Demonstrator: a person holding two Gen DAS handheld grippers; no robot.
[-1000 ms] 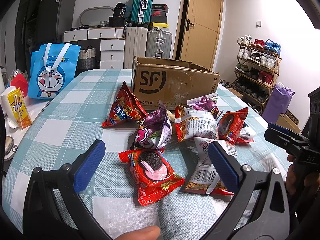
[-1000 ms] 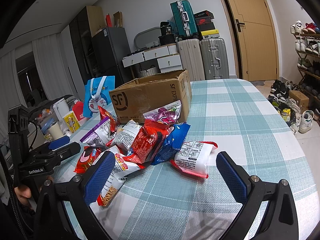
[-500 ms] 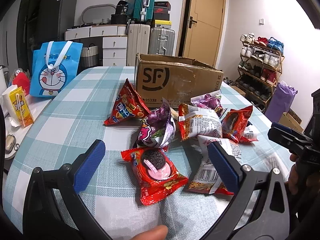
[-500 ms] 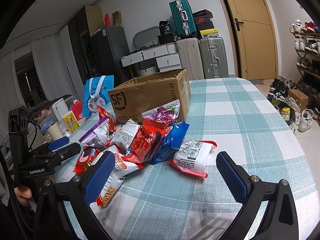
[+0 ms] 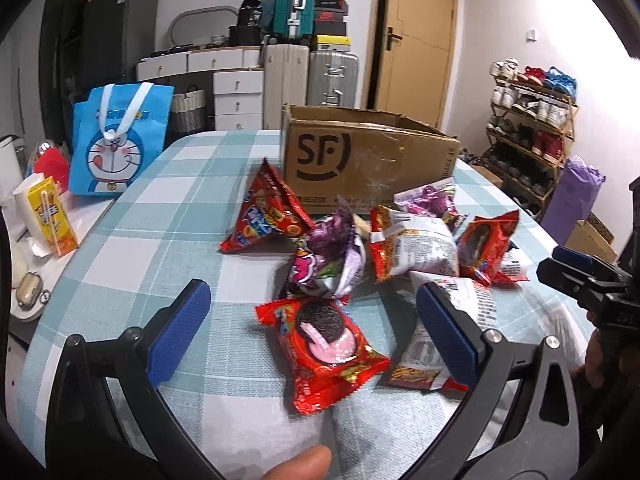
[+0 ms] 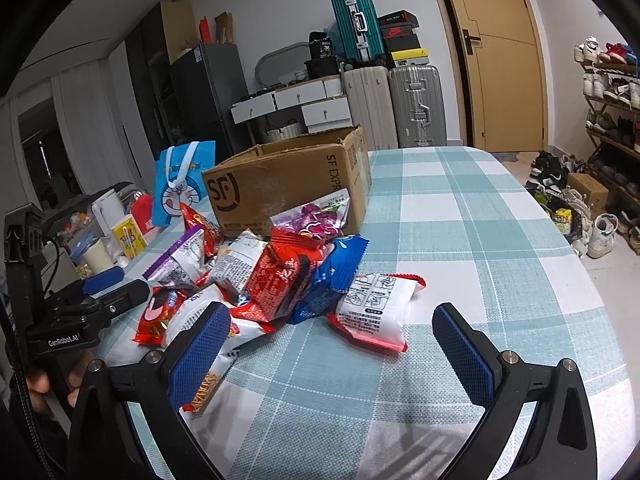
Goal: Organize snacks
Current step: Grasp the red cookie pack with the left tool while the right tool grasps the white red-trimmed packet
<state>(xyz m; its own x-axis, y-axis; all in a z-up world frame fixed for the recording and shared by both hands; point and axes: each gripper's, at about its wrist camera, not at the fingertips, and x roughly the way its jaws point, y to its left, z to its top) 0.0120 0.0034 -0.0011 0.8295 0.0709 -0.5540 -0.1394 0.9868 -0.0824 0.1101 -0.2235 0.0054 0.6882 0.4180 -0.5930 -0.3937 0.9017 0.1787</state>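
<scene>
**Left wrist view: grippers close in on snack pile, nothing lifted yet**

Left wrist view shows your left gripper (image 5: 310, 330) nearer the heap than a second ago: the red cookie packet (image 5: 326, 344) now sits larger and more squarely in the gap between the blue pads, and the cardboard box (image 5: 360, 160) looms closer behind. That advance looks like the approach to a first pick; no packet has gone into the box so far as these views show, so the sorting appears barely begun.

Your left fingers stand wide apart and hold nothing. The cookie packet lies flat on the checked tablecloth (image 5: 160, 240) near the table's front edge, between the two pads but clear of both, closer to the right pad than the left. A purple packet (image 5: 328, 260) lies just beyond it, toward the box.

In the right wrist view, your right gripper (image 6: 334, 346) has also edged forward a little. Its fingers are spread wide and empty. The white packet with a red border (image 6: 374, 308) lies between them and just ahead, nearer the table's right edge, touching a blue packet (image 6: 334, 276) at the pile's flank. The box stands behind the pile, open at the top.
</scene>
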